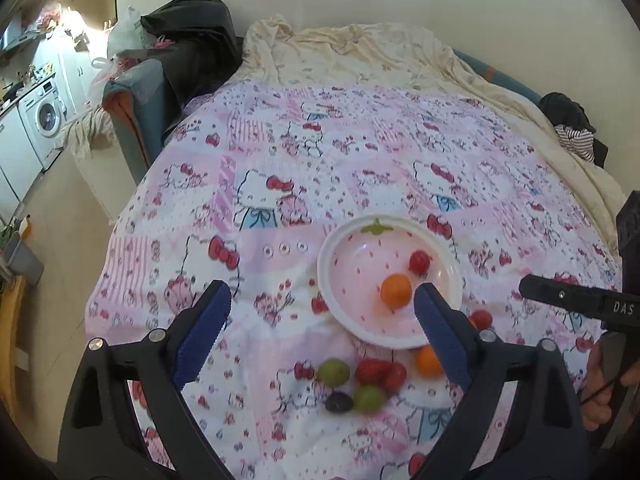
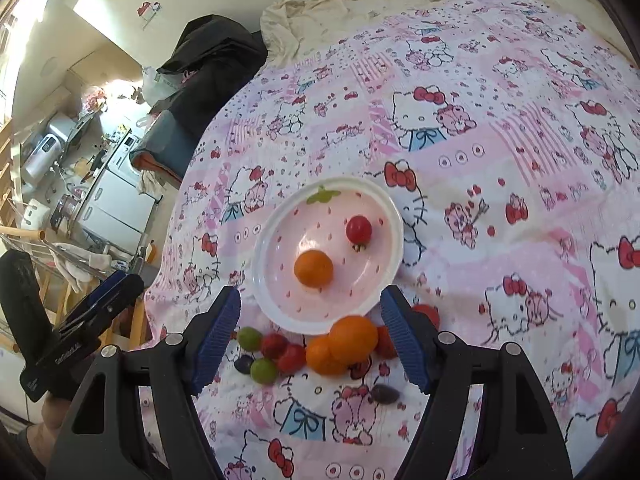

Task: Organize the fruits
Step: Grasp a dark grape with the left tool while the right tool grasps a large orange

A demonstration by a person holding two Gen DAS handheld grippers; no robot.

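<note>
Left wrist view: left gripper [image 1: 322, 312] held above the bed, blue jaws spread wide, nothing between them. Below lies a pink-and-white cartoon-cat quilt [image 1: 280, 152]. On it sits a white plate [image 1: 326, 280] with strawberry print; inside are one orange fruit [image 1: 396, 290] and one cherry tomato [image 1: 419, 261], apart from each other. Just in front of the plate, loose on the quilt: two green grapes [image 1: 333, 372], a strawberry [image 1: 372, 370], a dark grape [image 1: 339, 402], a second orange fruit [image 1: 427, 361] partly behind the right-hand finger, and another red fruit [image 1: 482, 319] beside the plate rim. The right gripper [image 1: 576, 300] shows at the right edge with a hand [image 1: 600, 392] on its handle.

Right wrist view: right gripper [image 2: 311, 320] also over the quilt [image 2: 500, 160], jaws apart and gripping nothing. Plate [image 2: 260, 256] lies just beyond the fingertips, holding the orange fruit [image 2: 313, 268] and cherry tomato [image 2: 359, 229]. Between the fingers, on the quilt: two orange fruits [image 2: 352, 338] touching each other, green grapes [image 2: 249, 338], red fruits [image 2: 291, 358], a dark grape [image 2: 243, 364]. Another dark grape [image 2: 385, 393] lies nearer the camera. Left gripper [image 2: 100, 300] visible at left edge.
</note>
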